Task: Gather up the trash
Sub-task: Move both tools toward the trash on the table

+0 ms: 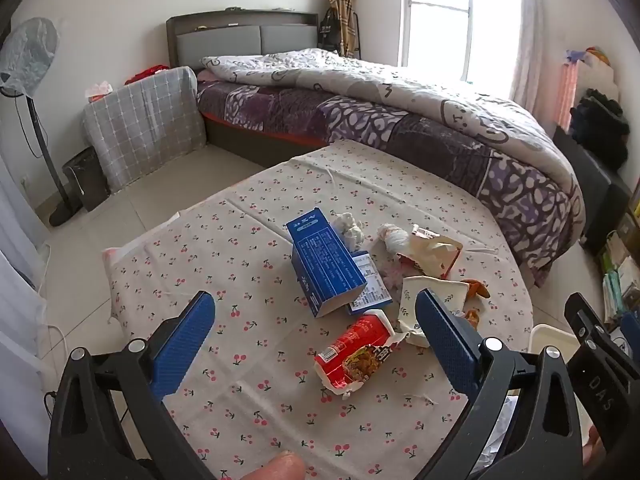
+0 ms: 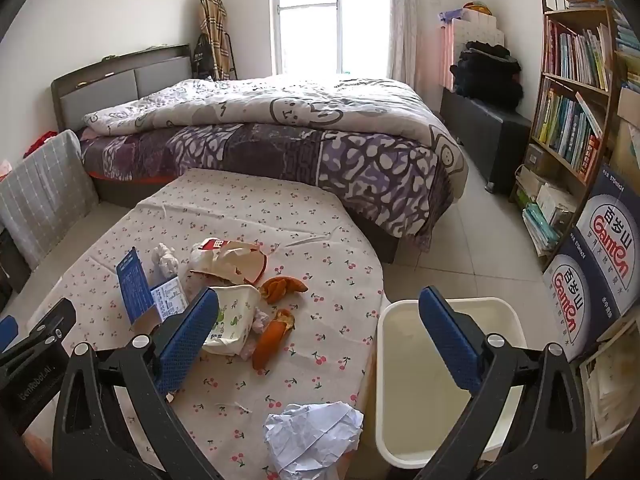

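Note:
Trash lies on a table with a cherry-print cloth (image 1: 240, 264). A blue carton (image 1: 326, 268), a red noodle wrapper (image 1: 354, 354), crumpled tissues (image 1: 350, 226), a torn red-and-white paper bag (image 1: 430, 252) and a white floral cup (image 1: 424, 300) lie ahead of my left gripper (image 1: 316, 340), which is open and empty above the table. My right gripper (image 2: 320, 332) is open and empty, above the table's right edge. Orange peels (image 2: 276, 332), the cup (image 2: 230, 320) and crumpled white paper (image 2: 312, 436) lie near it. A cream bin (image 2: 452, 380) stands right of the table.
A bed (image 2: 280, 136) with a purple quilt stands behind the table. A bookshelf (image 2: 572, 92) and Ganten boxes (image 2: 596, 280) stand at the right. A fan (image 1: 28, 80) and a covered cabinet (image 1: 144, 120) stand at the left.

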Action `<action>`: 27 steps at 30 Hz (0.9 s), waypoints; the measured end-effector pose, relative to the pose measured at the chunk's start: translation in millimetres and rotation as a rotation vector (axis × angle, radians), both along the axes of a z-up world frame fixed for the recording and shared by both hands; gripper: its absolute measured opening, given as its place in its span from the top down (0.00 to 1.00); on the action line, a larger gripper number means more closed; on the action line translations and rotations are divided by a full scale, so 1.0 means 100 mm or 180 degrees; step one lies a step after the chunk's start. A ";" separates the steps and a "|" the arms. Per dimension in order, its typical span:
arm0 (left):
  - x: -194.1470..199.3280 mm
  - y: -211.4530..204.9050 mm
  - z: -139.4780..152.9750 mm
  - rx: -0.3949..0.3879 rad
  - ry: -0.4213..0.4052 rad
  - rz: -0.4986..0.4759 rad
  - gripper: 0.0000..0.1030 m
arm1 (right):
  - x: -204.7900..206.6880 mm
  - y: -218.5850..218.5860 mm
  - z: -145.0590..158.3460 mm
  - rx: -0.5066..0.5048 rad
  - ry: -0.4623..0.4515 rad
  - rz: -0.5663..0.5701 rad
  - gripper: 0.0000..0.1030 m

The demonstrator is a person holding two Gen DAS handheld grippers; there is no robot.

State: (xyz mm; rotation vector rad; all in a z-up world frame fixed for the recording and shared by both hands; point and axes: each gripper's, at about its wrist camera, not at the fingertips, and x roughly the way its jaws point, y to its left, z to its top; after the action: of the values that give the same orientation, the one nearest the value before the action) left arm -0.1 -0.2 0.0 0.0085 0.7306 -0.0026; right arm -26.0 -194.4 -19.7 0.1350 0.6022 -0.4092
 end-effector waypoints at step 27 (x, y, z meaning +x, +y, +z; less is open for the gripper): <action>0.00 0.04 -0.11 0.0015 0.0045 0.0020 0.06 | 0.03 0.02 -0.04 0.0082 0.0073 0.0027 0.07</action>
State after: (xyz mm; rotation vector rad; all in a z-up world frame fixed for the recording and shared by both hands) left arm -0.5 4.0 -11.4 0.0107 0.7447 0.0052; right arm -23.0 -192.8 -23.3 0.1526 0.6305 -0.3953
